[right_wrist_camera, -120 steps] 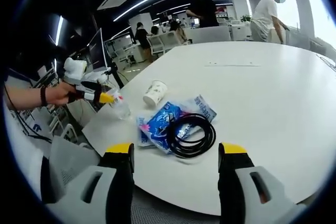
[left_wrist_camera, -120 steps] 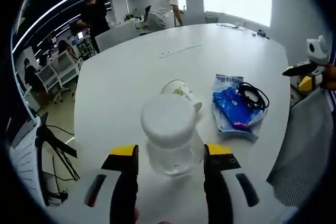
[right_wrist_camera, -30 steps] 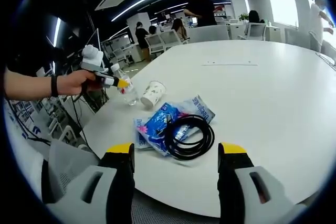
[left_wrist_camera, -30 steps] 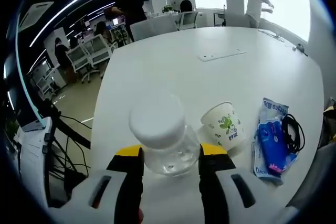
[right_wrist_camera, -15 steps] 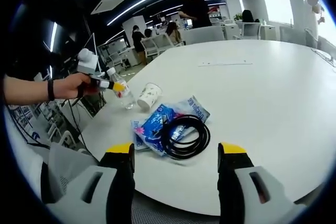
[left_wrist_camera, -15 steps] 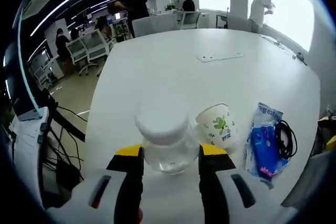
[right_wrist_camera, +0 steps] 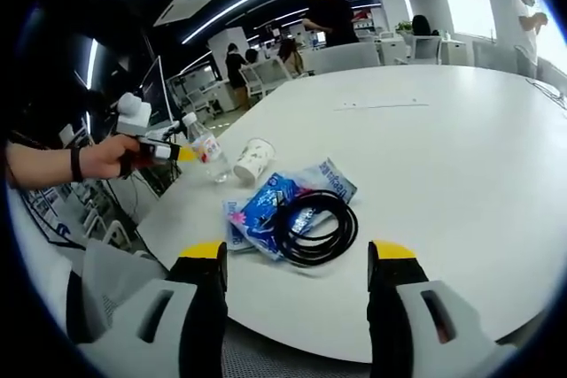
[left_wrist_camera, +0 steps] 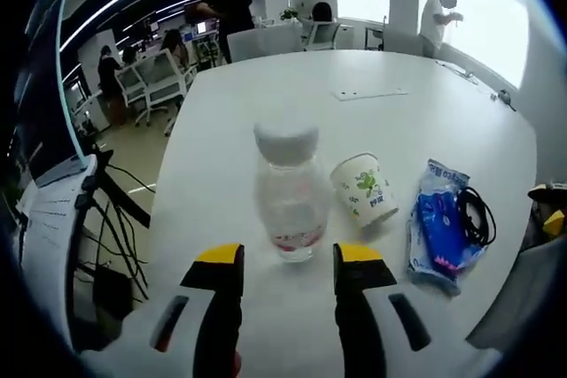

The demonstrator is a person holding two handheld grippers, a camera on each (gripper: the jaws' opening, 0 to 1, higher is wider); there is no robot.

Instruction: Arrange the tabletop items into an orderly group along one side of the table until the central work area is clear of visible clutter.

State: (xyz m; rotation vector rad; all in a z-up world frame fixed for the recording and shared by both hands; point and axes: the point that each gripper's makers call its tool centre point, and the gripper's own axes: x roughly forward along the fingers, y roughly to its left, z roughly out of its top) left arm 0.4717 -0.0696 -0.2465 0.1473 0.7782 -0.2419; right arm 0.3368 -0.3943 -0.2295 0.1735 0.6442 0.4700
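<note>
paper cup (left_wrist_camera: 365, 188), green leaf print

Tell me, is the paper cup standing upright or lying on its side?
On its side: the paper cup lies on the table, printed wall upward.

White table (left_wrist_camera: 266, 112): water bottle (left_wrist_camera: 291, 194) upright near edge; paper cup (left_wrist_camera: 365, 188) lying right; blue packet (left_wrist_camera: 440, 235) under black cable (left_wrist_camera: 474, 215).

Both grippers (left_wrist_camera: 282, 263) (right_wrist_camera: 296, 258) level, jaws apart, nothing between them
</note>
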